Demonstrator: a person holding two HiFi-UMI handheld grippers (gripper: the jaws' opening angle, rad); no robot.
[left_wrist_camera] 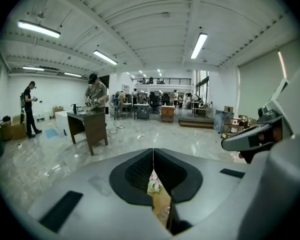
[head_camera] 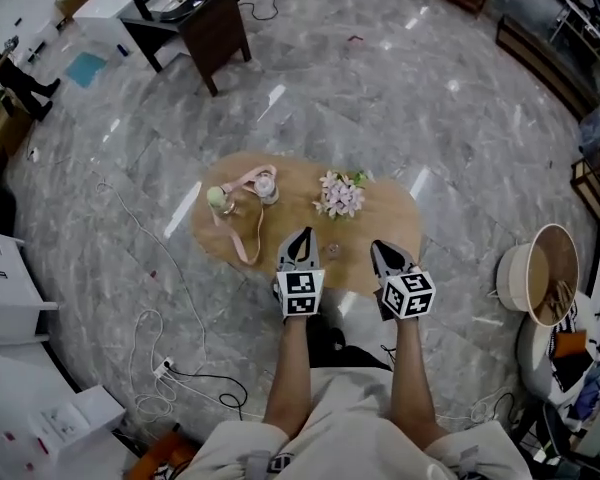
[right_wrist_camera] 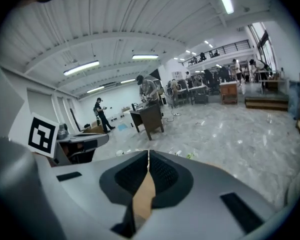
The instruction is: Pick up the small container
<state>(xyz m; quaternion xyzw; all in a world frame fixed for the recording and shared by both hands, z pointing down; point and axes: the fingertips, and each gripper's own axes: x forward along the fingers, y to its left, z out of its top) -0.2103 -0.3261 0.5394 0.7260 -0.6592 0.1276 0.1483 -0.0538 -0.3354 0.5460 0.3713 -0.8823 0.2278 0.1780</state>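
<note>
You are working the reach; nothing is picked up yet. You are holding the left gripper [head_camera: 299, 236] and right gripper [head_camera: 384, 248] clenched and empty over the near edge of the wooden table [head_camera: 400, 218]. The small container [head_camera: 332, 250], seemingly a clear cup, is sitting between them, nearer than the flowers [head_camera: 340, 195]. Next you are needing one gripper's jaws parted around it. No writing is showing, only square markers.

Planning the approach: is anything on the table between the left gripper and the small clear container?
Nothing visible: the small clear container sits on the table beside the left gripper; the flowers lie beyond it.
</note>
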